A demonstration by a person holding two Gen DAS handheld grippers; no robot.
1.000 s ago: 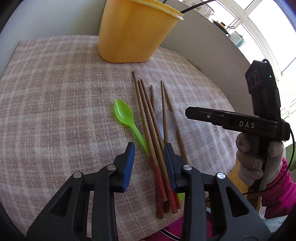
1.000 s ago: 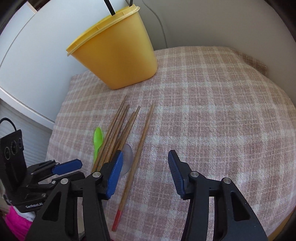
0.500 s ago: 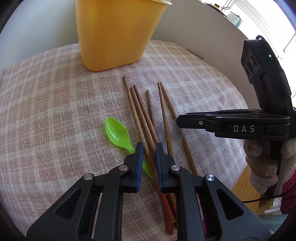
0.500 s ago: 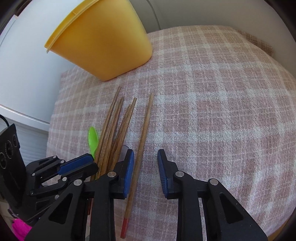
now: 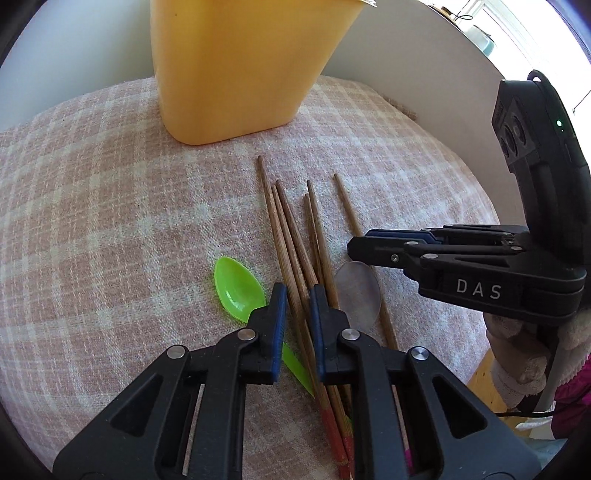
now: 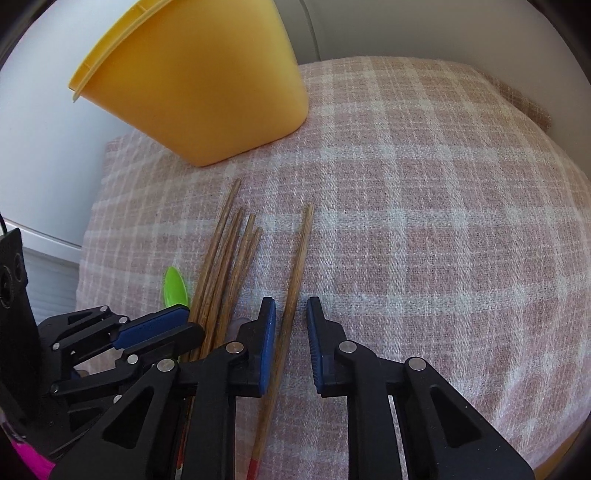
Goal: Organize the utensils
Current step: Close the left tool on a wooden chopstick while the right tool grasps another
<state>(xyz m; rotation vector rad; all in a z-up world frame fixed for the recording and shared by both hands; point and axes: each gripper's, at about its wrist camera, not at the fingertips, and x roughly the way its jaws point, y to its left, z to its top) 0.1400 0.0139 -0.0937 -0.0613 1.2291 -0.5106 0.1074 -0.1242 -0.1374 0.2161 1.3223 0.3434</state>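
I see a pink and white checked cloth point(image 5: 110, 206) covering the whole work surface, its weave coarse and its far edge frayed. Behind it stands a plain white wall point(image 6: 424, 26). At the upper right of the left wrist view, a bright window point(image 5: 546, 40) glares, with small blurred objects on its sill

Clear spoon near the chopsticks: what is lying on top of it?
One chopstick crosses the clear spoon along its right side. The left gripper hides its near end, and its handle cannot be seen.
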